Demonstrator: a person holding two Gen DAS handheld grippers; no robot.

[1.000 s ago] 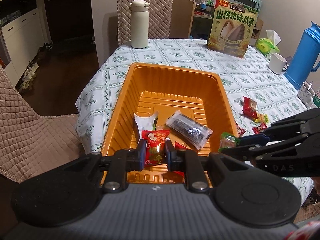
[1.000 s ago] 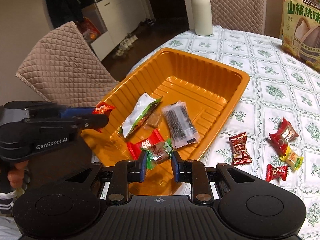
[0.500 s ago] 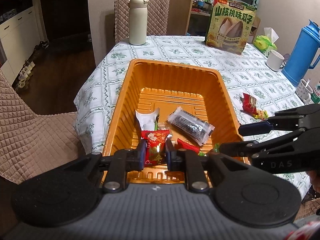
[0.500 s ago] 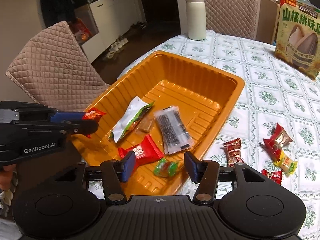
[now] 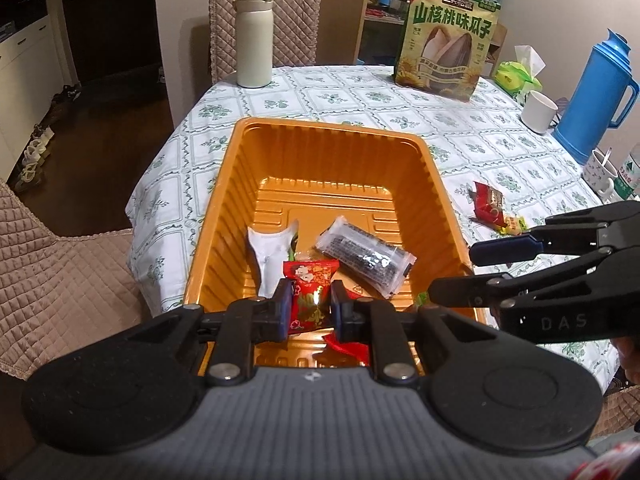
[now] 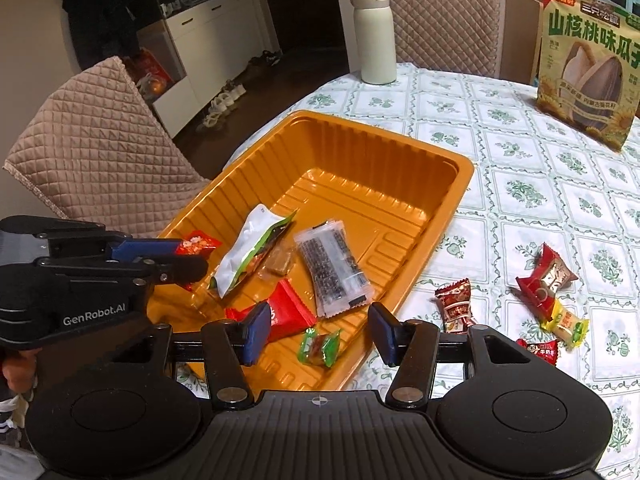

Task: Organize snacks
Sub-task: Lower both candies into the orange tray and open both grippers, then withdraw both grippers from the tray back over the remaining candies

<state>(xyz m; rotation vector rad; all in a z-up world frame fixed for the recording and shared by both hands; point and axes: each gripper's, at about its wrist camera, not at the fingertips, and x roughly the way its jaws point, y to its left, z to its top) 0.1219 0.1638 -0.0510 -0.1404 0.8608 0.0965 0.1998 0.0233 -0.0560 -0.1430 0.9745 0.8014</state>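
The orange tray (image 5: 328, 126) (image 6: 384, 132) sits at the near edge of the table. My left gripper (image 5: 310, 300) is shut on a red candy packet (image 5: 310, 292) above the tray's near end; from the right wrist it appears at the left (image 6: 194, 258). My right gripper (image 6: 318, 332) stands open over the near right corner, nothing between its pads. A green candy (image 6: 319, 347) lies on the tray floor below it. A white-green packet (image 6: 248, 252), a clear dark packet (image 6: 332, 268) and a red packet (image 6: 288, 312) also lie inside.
Several loose candies (image 6: 546, 280) lie on the tablecloth right of the tray. Further back stand a sunflower seed bag (image 5: 444, 40), a white flask (image 5: 252, 40), a blue thermos (image 5: 596, 96) and a white mug (image 5: 538, 112). Quilted chairs (image 6: 100, 140) flank the table.
My right gripper opened and the green candy it held dropped onto the tray floor. The left gripper kept its grip on the red candy and barely moved.
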